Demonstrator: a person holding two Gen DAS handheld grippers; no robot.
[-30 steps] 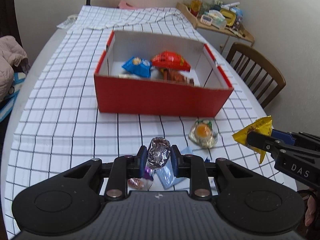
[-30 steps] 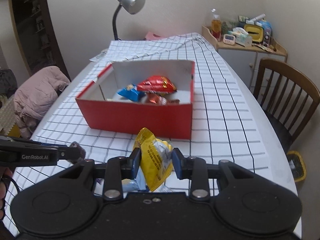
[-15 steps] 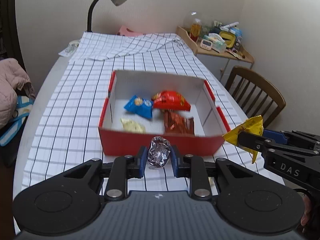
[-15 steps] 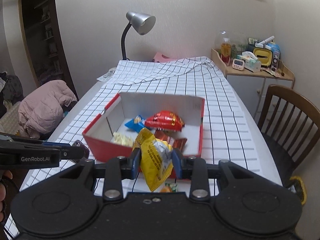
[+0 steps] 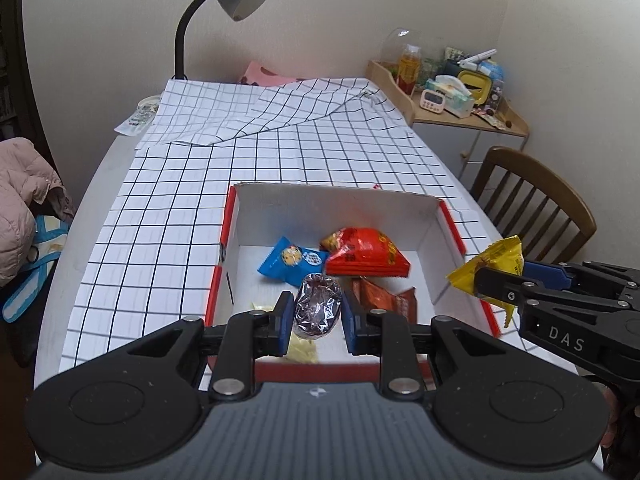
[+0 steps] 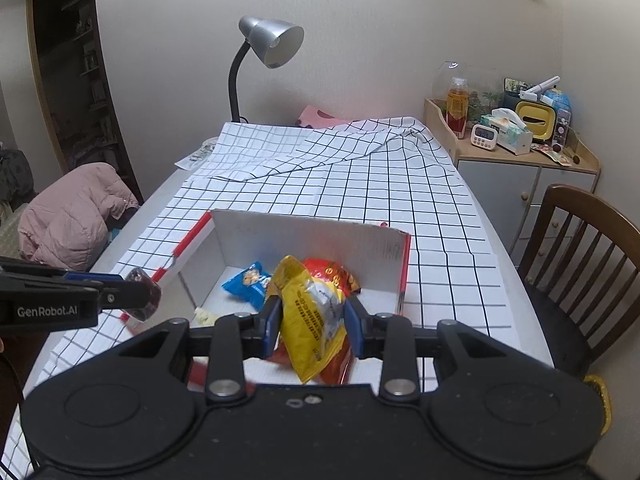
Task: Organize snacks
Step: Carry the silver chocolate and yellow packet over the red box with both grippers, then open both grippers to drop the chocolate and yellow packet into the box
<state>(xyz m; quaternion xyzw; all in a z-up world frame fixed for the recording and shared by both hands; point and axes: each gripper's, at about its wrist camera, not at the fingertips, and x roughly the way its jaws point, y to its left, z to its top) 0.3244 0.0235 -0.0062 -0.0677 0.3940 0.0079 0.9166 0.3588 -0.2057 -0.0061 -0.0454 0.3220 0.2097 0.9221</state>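
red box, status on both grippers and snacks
Left gripper shut on foil snack. Right gripper shut on yellow packet. Both above red box. Nothing blocking.

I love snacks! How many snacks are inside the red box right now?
4: blue packet, red bag, brown-orange packet, pale yellow one at the box front. More may hide behind the grippers.

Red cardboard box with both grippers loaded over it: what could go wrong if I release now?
1. The left gripper holds its shiny foil-wrapped sweet near the red cardboard box's front wall; it might fall outside.
2. The right gripper holds a crinkled yellow packet that could land on the red snack bag and slide.
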